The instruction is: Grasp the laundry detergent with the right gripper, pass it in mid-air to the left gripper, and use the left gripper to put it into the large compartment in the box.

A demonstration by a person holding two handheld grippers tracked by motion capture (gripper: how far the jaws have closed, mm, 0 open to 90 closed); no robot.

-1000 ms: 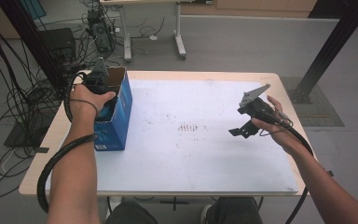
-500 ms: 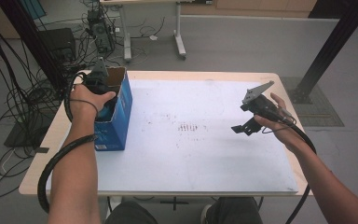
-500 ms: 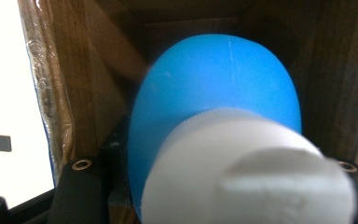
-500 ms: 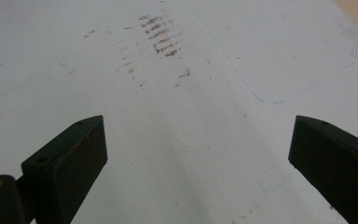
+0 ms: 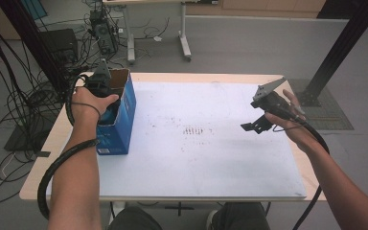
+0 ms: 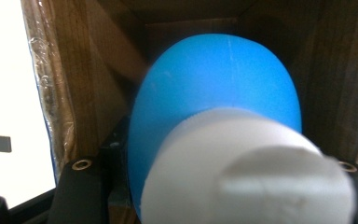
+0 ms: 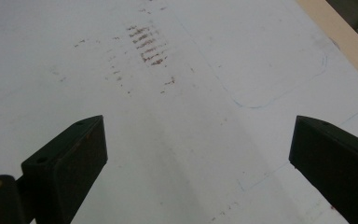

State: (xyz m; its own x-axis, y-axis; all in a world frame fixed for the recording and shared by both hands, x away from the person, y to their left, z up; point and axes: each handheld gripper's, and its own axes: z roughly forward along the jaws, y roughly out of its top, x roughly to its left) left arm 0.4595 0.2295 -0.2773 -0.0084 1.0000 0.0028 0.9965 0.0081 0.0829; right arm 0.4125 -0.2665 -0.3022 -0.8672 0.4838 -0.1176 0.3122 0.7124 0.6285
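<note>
A tall blue cardboard box (image 5: 124,122) stands open-topped at the table's left edge. My left gripper (image 5: 100,86) reaches down into it, and its tips are hidden by the box wall. In the left gripper view the jaws are shut on a rounded blue object with a white end (image 6: 214,79), with the brown inner walls (image 6: 98,70) all around. My right gripper (image 5: 255,125) hovers over the right side of the table, tilted down. Its jaws (image 7: 198,154) stand wide open with nothing between them.
A white mat (image 5: 211,163) covers most of the wooden table (image 5: 43,167). Brown smudge marks (image 5: 195,130) (image 7: 147,44) lie near its middle. Cables and a desk frame (image 5: 184,43) sit on the floor beyond the far edge.
The right gripper has drifted slightly above the mat. The left gripper has stayed in the box, still shut on the blue object.
</note>
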